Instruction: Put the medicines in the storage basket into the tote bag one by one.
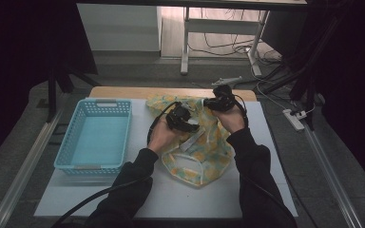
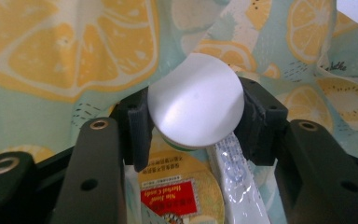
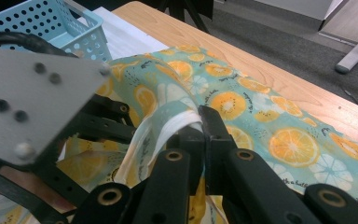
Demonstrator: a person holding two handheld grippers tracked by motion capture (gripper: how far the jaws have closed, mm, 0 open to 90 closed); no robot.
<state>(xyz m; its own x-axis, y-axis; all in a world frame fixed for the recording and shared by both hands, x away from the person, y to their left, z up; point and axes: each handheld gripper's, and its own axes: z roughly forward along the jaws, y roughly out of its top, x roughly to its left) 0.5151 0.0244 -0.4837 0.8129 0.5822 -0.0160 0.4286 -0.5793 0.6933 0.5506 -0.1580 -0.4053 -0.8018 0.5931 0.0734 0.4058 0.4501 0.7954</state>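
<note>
— Left gripper [image 2: 193, 128] has its foam pads clamped on the white-bottomed cup [image 2: 195, 105], and we're holding it right at the mouth of the lemon-print bag [image 1: 204, 147], with the fabric all around it. What's the right one doing?

— Right gripper [image 3: 204, 122] is pinched tight on the bag's rim, jaws closed on a gathered fold of cloth with a white band in it. From above we see both over the middle of the table [image 1: 271, 142], close together, the blue basket [image 1: 95, 137] well off to our left.

— So we're taking things from the bag or putting them in; we can't tell which from here. A second cup with a printed red label [image 2: 179, 191] and a clear-wrapped stick [image 2: 235, 172] lie just below the one we hold.

— Then we should keep the right side lifted and taut, so the opening stays wide. If that fold slips, the cloth will sag over the cup.

— Agreed. We move the left one straight along the mouth, cup level, without dragging the neighbours. The grip sits across its round end, so a twist could pop it free.
</note>
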